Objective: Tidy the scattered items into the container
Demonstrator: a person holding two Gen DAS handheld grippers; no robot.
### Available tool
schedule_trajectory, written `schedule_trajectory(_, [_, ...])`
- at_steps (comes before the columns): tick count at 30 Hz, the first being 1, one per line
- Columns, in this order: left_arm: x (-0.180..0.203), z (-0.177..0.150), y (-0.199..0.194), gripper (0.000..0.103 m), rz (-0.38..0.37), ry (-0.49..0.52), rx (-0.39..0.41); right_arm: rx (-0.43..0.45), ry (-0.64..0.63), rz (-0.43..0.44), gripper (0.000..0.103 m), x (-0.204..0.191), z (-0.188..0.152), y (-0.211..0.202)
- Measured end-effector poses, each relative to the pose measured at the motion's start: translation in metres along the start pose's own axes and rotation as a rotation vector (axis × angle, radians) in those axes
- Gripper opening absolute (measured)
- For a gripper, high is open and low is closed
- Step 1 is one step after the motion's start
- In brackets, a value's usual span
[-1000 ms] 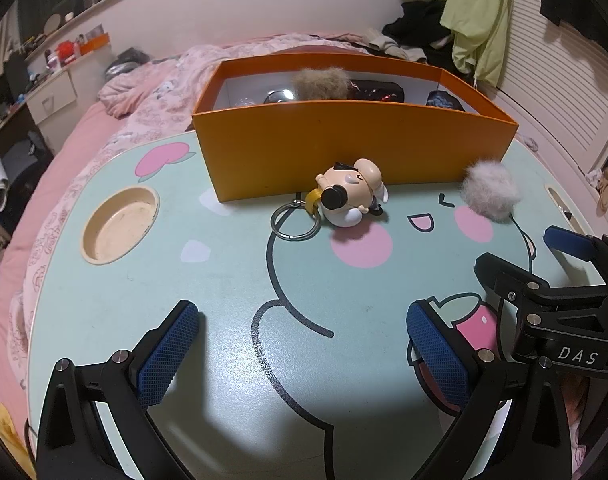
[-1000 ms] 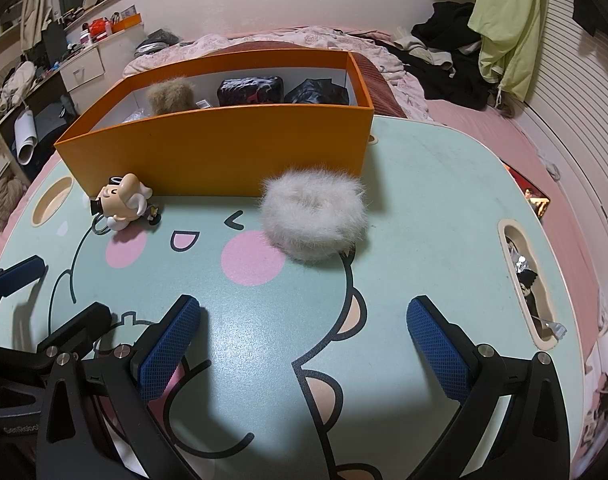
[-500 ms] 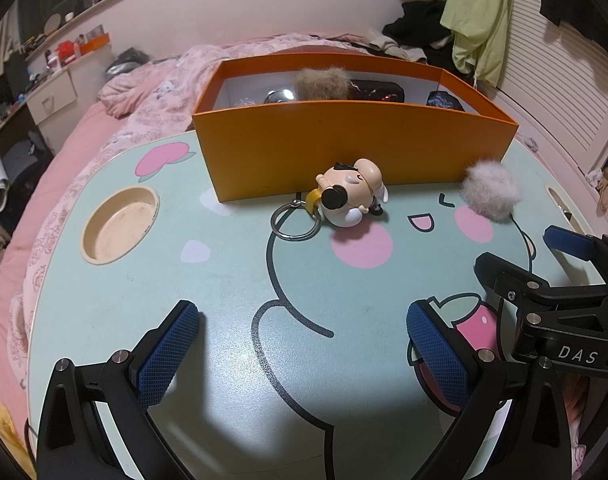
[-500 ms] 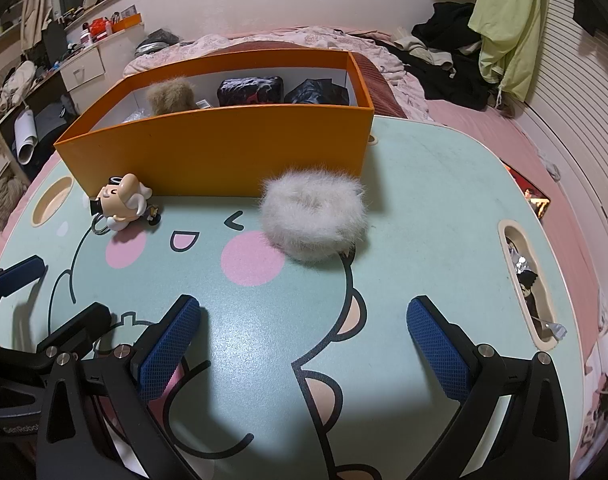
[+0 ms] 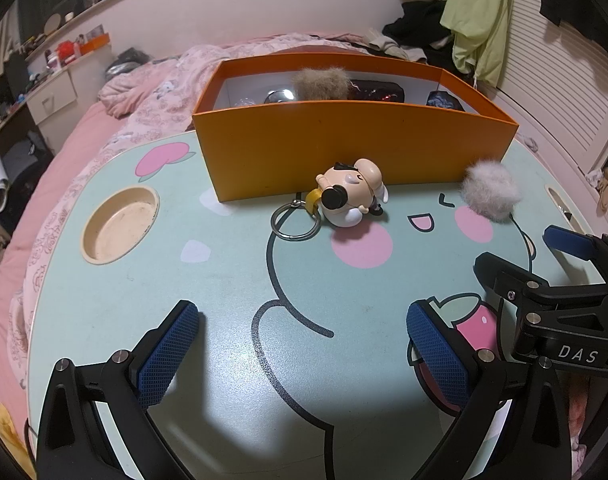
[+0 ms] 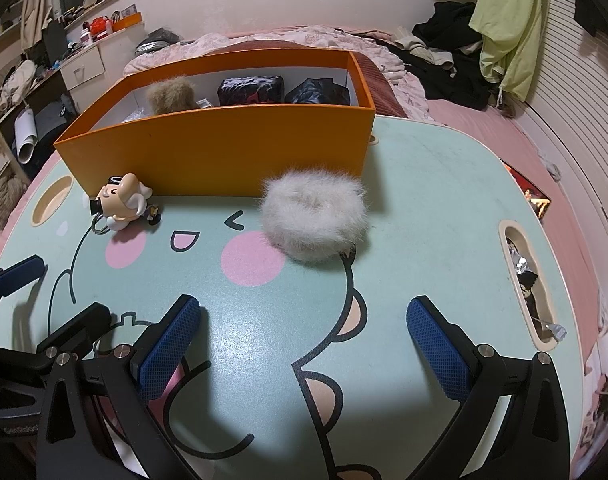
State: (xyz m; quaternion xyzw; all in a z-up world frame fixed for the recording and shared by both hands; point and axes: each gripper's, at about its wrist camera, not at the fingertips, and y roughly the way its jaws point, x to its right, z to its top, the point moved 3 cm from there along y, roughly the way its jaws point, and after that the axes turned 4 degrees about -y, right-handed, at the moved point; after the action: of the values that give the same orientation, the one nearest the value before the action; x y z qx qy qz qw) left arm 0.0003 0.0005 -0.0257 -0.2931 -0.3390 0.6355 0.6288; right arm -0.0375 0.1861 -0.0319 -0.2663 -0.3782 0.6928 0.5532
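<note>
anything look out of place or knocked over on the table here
Two items lie outside the orange box: the figurine keychain is tipped on its side against the box's front wall, and the white fluffy scrunchie sits loose on the table. Nothing looks spilled or broken.

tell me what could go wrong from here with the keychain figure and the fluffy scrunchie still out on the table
1. The keychain figure lies against the orange box wall; a finger of the open left gripper may hit the wall and shove the box.
2. Its metal ring lies flat on the table, so it may drag or snag on the box rim.
3. The white fluffy scrunchie is soft; the open right gripper may pinch only fur and drop it.
</note>
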Motion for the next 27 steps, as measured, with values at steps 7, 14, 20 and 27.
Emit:
schedule_trajectory(7, [0.0,0.0,0.0,0.103,0.0,0.0,0.0,-0.001,0.004,0.001,0.102,-0.001,0.0,0.0])
schedule_trajectory(14, [0.0,0.0,0.0,0.103,0.0,0.0,0.0,0.043,0.05,0.034,0.086,0.006,0.0,-0.006])
schedule_trajectory(20, [0.0,0.0,0.0,0.103,0.0,0.0,0.0,0.067,0.062,0.068,0.076,0.007,0.001,-0.008])
schedule_trajectory(27, [0.0,0.0,0.0,0.103,0.0,0.0,0.0,0.079,0.088,0.081,0.077,0.012,0.001,-0.01])
